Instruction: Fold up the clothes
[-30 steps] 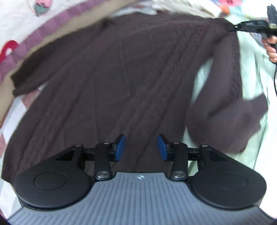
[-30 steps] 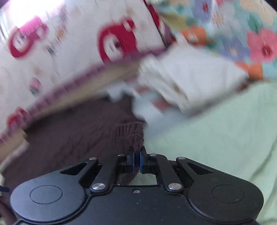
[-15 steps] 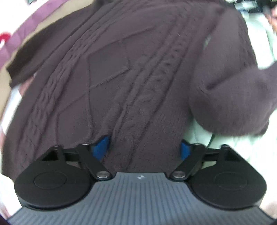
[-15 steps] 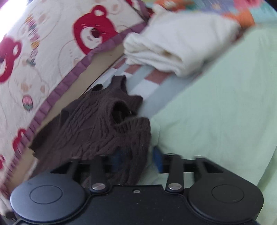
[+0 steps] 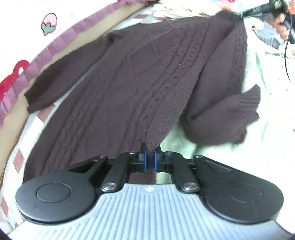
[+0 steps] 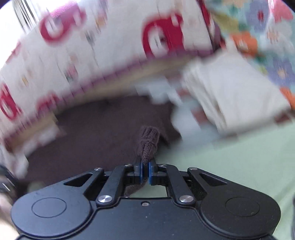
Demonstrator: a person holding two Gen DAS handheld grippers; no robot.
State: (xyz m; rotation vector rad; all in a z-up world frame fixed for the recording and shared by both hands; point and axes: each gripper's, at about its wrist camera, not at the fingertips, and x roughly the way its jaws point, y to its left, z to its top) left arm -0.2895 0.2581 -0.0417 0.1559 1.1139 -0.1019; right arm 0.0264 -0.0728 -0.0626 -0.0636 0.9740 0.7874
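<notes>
A dark brown cable-knit sweater [image 5: 132, 73] lies spread on the bed, with its right sleeve [image 5: 226, 114] bunched on the green sheet. My left gripper [image 5: 149, 160] is shut on the sweater's hem at the near right corner, and the knit is pinched between the blue pads. My right gripper [image 6: 145, 171] is shut on a bunched fold of the same brown knit [image 6: 148, 142]. In the left wrist view it shows at the far top right [image 5: 258, 9], at the sweater's shoulder. The edge between the two grips is raised and taut.
A pale green sheet [image 6: 230, 157] covers the bed on the right. A bear-print quilt with a purple border [image 5: 60, 38] runs along the left and far side. Folded white cloth [image 6: 234, 96] lies beyond the sweater, beside a floral blanket [image 6: 258, 24]. A black cable [image 5: 286, 55] hangs at right.
Half a second ago both grippers stood open around the knit; both have now shut on it. Both have risen, lifting the sweater's right edge off the sheet.
</notes>
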